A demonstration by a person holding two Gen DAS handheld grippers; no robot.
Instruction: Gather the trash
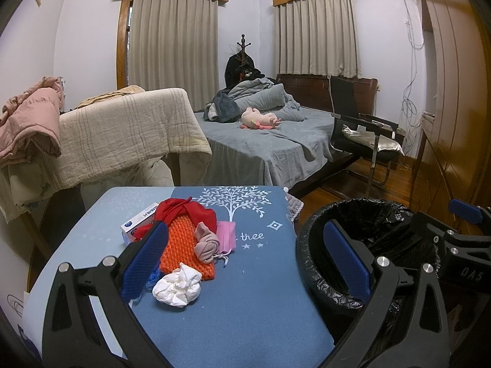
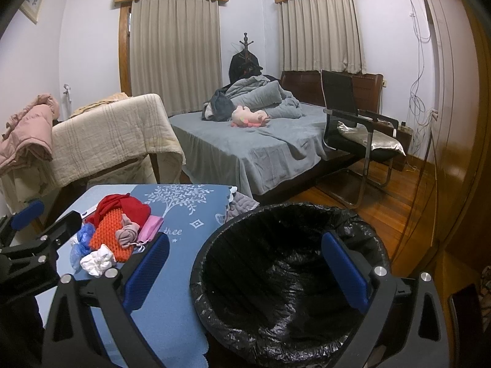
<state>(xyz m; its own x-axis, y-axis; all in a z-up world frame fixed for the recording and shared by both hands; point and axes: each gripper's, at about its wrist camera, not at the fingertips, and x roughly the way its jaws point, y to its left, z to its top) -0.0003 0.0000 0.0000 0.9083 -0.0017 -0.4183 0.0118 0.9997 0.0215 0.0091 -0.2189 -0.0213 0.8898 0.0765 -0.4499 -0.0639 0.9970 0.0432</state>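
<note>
A crumpled white tissue (image 1: 177, 287) lies on the blue table (image 1: 245, 306), in front of a pile holding an orange knit cloth (image 1: 181, 245), a red cloth (image 1: 184, 211), a pink rolled sock (image 1: 206, 242), a pink mask (image 1: 226, 234) and a white box (image 1: 138, 220). A bin with a black bag (image 2: 276, 276) stands right of the table. My left gripper (image 1: 245, 260) is open and empty above the table, the tissue near its left finger. My right gripper (image 2: 245, 270) is open and empty over the bin. The tissue (image 2: 96, 262) and crumpled blue plastic (image 2: 81, 240) show in the right view.
A bed with grey covers (image 1: 260, 141) and a pink plush toy (image 1: 257, 118) lies behind the table. A black chair (image 1: 362, 128) stands to its right. A cloth-draped rack (image 1: 122, 132) stands at left. A wooden wardrobe (image 1: 451, 107) lines the right side.
</note>
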